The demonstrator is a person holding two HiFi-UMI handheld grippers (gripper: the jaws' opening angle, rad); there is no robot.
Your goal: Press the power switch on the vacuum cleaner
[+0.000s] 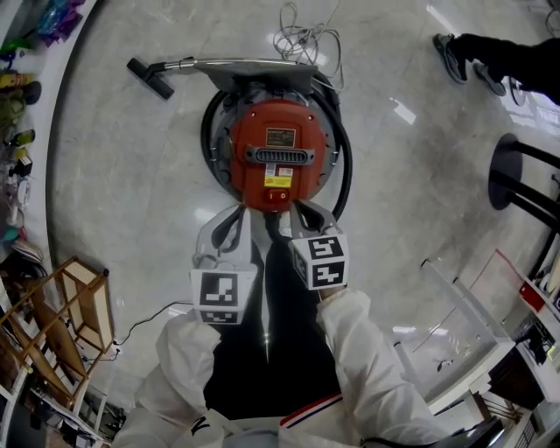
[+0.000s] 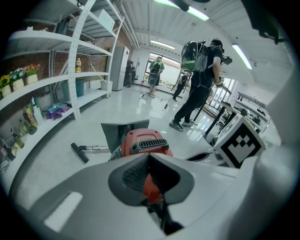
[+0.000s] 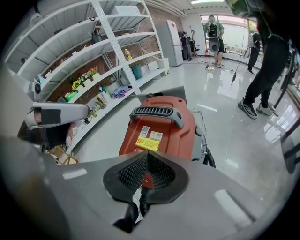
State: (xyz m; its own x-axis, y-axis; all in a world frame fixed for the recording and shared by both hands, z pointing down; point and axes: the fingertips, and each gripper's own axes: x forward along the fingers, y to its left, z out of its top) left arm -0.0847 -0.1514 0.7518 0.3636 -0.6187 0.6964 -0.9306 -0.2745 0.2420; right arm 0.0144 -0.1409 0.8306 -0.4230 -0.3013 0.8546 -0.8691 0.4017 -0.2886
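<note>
Bright, even indoor lighting.
Glare from ceiling strip lights (image 2: 197, 13) streaks the glossy floor (image 1: 404, 111); fisheye edges bend and darken; close foreground blurs.

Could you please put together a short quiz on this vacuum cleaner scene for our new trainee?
1. True or false: the vacuum cleaner has a blue top.
2. In the head view, where does the floor nozzle lie from the vacuum cleaner? A) upper left B) lower right C) on a shelf
3. Fill in: the left tongs and the right tongs are both ____.
Key: 1 false, it is red; 2 A; 3 shut.
</note>
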